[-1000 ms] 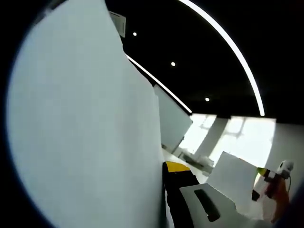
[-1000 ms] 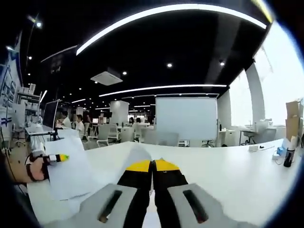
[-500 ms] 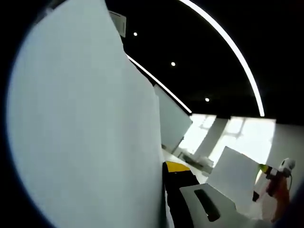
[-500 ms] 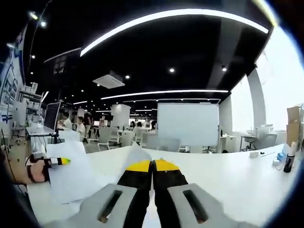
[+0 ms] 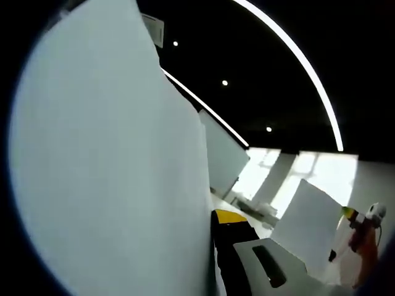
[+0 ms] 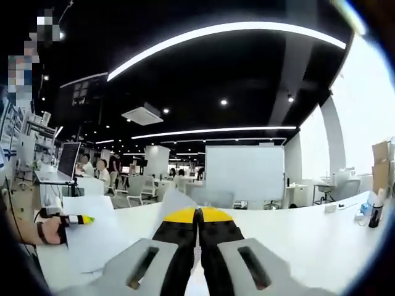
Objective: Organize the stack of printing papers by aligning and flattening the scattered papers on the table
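Gripping one thin, floppy paper (image 6: pixel 173 206) at opposite edges, right gripper (image 6: pixel 197 214) and left gripper (image 5: pixel 222 217) are clamped closed; slack would buckle it.

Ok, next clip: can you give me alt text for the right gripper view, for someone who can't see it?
The right gripper, yellow-tipped jaws shut on a sheet of white paper, points across a long white table in an open-plan office. At far left the left gripper holds more white paper; a whiteboard stands behind.
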Tool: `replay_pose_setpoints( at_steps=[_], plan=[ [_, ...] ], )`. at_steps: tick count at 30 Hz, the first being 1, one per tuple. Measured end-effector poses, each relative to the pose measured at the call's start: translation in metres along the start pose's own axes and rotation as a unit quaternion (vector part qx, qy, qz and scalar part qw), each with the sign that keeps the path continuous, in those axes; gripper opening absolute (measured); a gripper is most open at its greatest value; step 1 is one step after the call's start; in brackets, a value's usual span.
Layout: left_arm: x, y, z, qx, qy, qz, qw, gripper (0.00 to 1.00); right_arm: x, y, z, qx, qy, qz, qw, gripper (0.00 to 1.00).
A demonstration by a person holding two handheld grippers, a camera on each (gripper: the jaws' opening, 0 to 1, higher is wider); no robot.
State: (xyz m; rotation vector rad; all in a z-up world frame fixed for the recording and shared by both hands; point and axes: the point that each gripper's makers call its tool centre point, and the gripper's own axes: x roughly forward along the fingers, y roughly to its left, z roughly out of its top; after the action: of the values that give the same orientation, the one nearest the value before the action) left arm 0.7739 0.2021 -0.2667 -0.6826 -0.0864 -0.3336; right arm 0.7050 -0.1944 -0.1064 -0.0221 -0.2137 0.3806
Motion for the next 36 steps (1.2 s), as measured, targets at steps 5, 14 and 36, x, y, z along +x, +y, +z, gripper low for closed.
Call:
replay_pose_setpoints(
  at_steps=[5, 14, 36],
  plan=[
    [0.0, 0.0, 0.0, 0.0, 0.0, 0.0, 1.0, 0.06, -0.001, 0.0, 0.004, 0.001, -0.007, -0.002, 1.0, 0.0],
    [0.001, -0.001, 0.0, -0.001, 0.0, 0.0, 1.0, 0.06, -0.005, 0.001, 0.018, -0.006, -0.029, -0.006, 0.9996, 0.0],
    [0.001, -0.001, -0.001, -0.001, 0.001, -0.001, 1.0, 0.06, -0.009, 0.008, 0.038, -0.033, -0.048, -0.003, 0.9983, 0.0]
  ],
)
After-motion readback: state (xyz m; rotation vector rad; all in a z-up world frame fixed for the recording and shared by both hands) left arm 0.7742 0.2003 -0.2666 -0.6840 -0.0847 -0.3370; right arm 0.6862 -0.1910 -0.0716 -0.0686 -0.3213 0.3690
